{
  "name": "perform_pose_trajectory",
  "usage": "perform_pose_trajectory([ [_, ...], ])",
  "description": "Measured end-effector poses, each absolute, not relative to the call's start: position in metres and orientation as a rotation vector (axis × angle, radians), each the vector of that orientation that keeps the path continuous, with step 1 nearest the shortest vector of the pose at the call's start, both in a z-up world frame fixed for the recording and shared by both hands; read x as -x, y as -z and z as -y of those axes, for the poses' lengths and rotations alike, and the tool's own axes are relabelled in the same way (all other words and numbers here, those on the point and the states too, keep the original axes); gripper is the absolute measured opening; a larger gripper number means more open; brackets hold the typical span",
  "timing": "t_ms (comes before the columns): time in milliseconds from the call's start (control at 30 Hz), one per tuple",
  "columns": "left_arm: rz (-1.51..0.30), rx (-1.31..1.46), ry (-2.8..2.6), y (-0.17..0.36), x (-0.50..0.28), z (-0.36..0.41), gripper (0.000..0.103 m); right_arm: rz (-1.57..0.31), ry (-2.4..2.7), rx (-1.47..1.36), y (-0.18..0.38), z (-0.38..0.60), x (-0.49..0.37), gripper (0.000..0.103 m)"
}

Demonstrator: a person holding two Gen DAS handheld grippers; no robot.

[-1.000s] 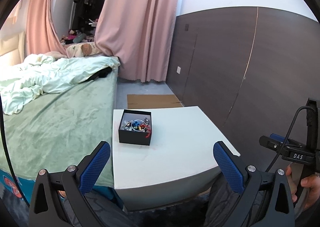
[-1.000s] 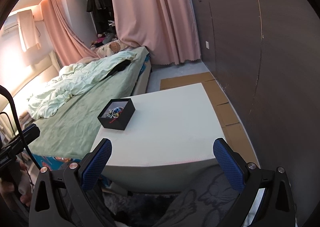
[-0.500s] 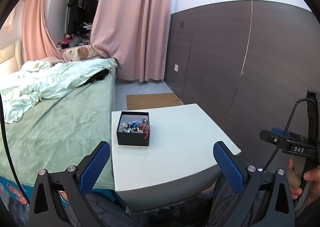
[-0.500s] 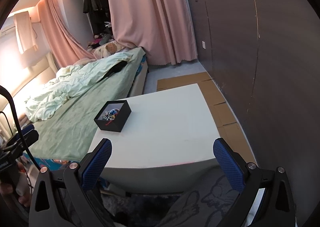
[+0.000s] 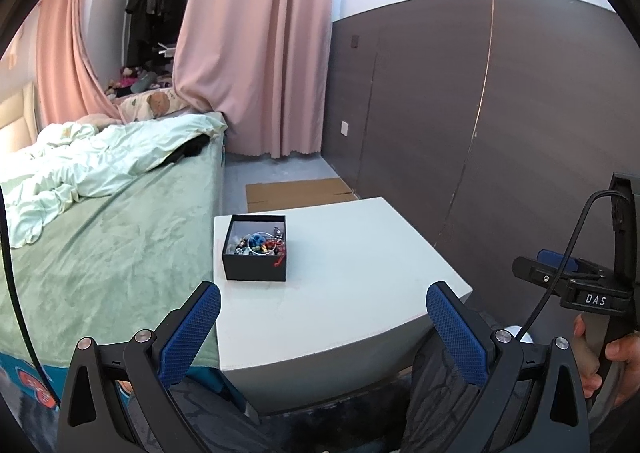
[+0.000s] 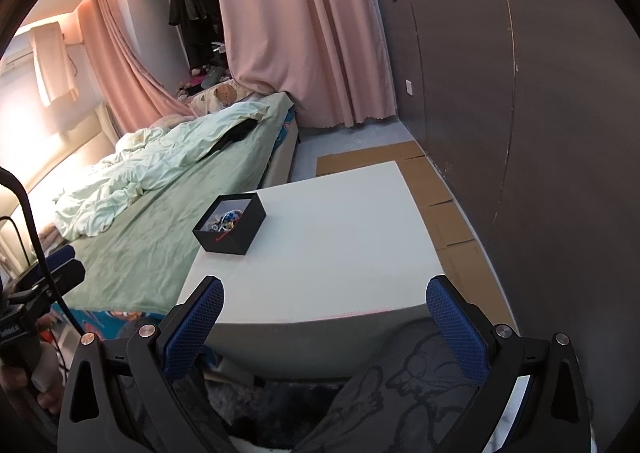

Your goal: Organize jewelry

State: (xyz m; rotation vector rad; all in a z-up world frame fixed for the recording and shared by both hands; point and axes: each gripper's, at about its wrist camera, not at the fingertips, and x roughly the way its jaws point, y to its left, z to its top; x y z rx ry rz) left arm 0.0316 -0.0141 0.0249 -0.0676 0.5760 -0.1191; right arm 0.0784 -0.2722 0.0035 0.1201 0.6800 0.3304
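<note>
The jewelry (image 5: 260,243) is appearing too small to identify piece by piece; the black box (image 6: 230,224) wall is hiding part.

A box (image 5: 255,253) sits on the table's (image 5: 360,273) far left corner, jewelry (image 5: 260,243) inside it. A bed (image 5: 100,253) lies left, cardboard (image 5: 296,193) behind, a wall (image 5: 500,133) right.

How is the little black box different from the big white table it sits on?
The black box is small and dark; the white table is wide and pale. The box is open on top and filled with colourful jewelry; the rest of the table top looks bare. The box sits by the table's edge nearest the bed. Both are boxy, with straight edges.
</note>
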Motion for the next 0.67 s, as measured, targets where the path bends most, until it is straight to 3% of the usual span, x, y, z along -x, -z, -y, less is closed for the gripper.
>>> perform_pose_trajectory([
  [667, -0.583, 0.043, 0.109, -0.0161, -0.0292, 0.0209, 0.103, -0.712, -0.323, -0.130, 0.0038, 0.2783, -0.0749, 0.102],
])
